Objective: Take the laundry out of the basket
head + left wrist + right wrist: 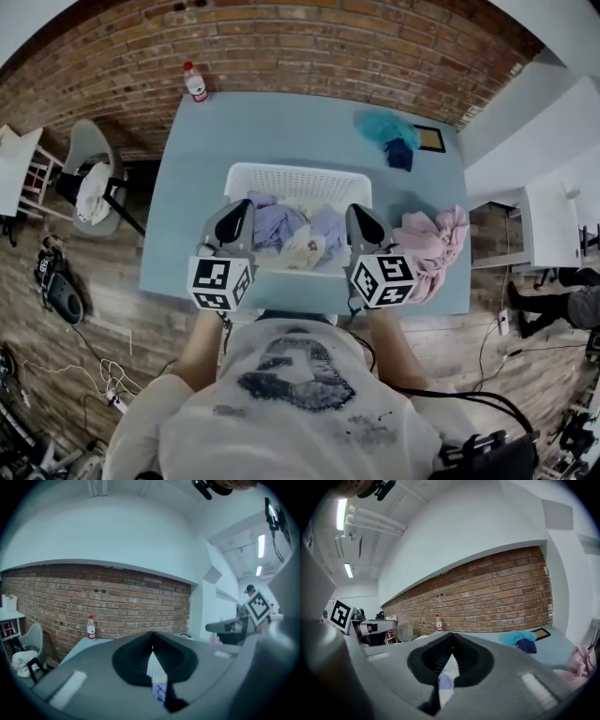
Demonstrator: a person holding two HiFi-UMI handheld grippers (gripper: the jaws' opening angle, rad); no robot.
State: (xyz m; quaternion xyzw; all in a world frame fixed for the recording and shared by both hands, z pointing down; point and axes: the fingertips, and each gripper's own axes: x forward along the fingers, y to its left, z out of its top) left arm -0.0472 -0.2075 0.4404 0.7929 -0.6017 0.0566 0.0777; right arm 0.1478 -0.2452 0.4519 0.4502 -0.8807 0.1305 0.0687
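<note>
One white basket (298, 174) is seen on the blue table (272, 122), and the laundry (291, 230), a jumble of lavender, blue and cream pieces, is still piled inside it. Two grippers are counted. One pink heap of clothes (427, 239) lies just right of the basket. One teal cloth (382, 127) and one dark-blue cloth (400, 155) lie touching each other beyond the basket's far right corner. One water bottle (195, 84) stands beyond its far left corner. One chair (89, 141) stands off the table, well left of the basket.

The left gripper (242, 211) and the right gripper (361, 217) are held side by side over the basket's near rim, marker cubes toward the person, jaws aimed across the basket at the brick wall (309, 47). Bare forearms are stretched out behind them.

In each gripper view the jaws are seen clenched tip to tip with nothing caught between them. Below the joined tips, basket mesh and a scrap of cloth are glimpsed. The laundry's full spread is shown only in the head view. The pink heap and both far cloths are shown in the right gripper view, but not in the left gripper view, where the chair is shown instead.
</note>
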